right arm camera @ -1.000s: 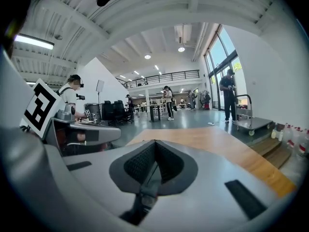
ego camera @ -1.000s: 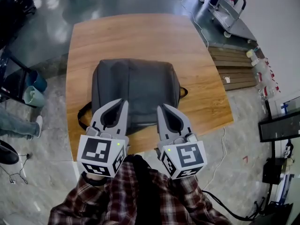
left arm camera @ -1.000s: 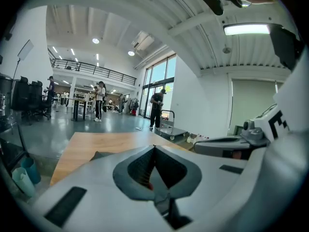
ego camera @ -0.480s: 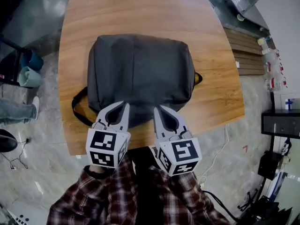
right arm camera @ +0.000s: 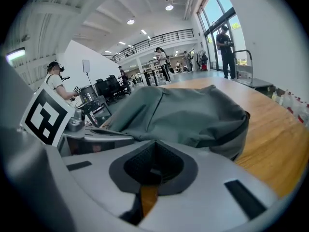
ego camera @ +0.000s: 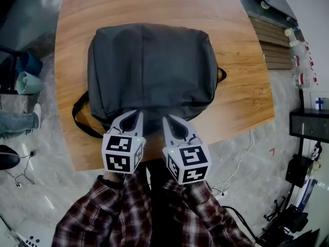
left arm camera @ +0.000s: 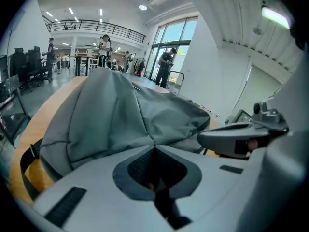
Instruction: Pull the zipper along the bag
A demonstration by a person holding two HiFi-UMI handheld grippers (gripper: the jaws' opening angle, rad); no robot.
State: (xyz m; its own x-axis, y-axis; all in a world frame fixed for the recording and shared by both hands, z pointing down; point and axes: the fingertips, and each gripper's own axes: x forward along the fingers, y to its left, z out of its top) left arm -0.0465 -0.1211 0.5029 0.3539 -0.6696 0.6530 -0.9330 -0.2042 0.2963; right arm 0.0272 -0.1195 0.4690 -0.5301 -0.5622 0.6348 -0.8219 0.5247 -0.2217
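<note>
A grey backpack (ego camera: 151,71) lies flat on the wooden table (ego camera: 241,102), with its near edge toward me. Both grippers hover side by side over that near edge. The left gripper (ego camera: 138,114) is shut, its jaws meeting tip to tip with nothing between them. The right gripper (ego camera: 165,120) is shut and empty too. In the left gripper view the closed tips (left arm camera: 154,146) point at the bag's grey fabric (left arm camera: 111,115). The right gripper view shows the same, with the tips (right arm camera: 154,141) just short of the bag (right arm camera: 188,112). I cannot make out a zipper pull.
A black strap loop (ego camera: 77,115) hangs off the bag's left side and a small handle (ego camera: 221,75) sticks out on its right. The table's near edge (ego camera: 154,156) runs under the grippers. Bottles (ego camera: 300,60) and cables lie on the floor at the right. People stand far off.
The head view has shifted forward, so the bag sits lower and larger in the picture. Both grippers stay shut, now closer together at the bag's near edge.
</note>
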